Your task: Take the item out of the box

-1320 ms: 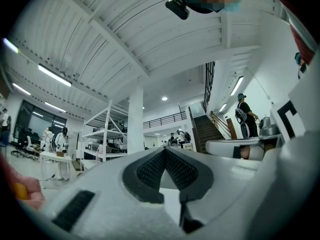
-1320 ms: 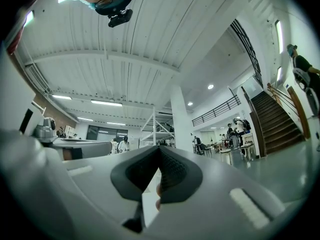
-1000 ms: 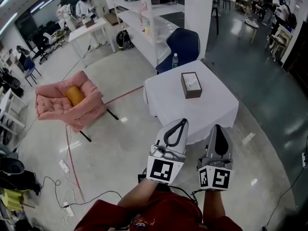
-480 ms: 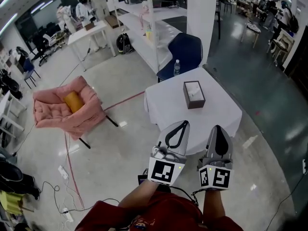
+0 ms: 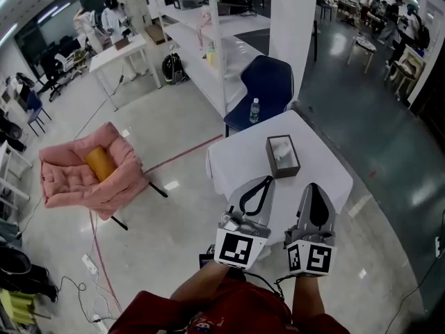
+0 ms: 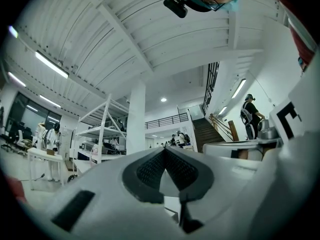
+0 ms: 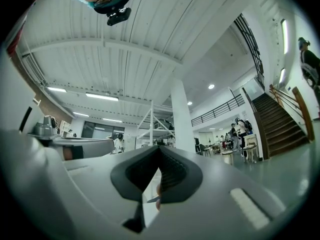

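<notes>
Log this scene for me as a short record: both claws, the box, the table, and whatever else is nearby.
left claw: shut, empty
right claw: shut, empty
box: on the table, white item showing at top, clear of both claws
table: covered with a white cloth
nearby: blue chair with a bottle by it; pink armchair holding a yellow cushion
</notes>
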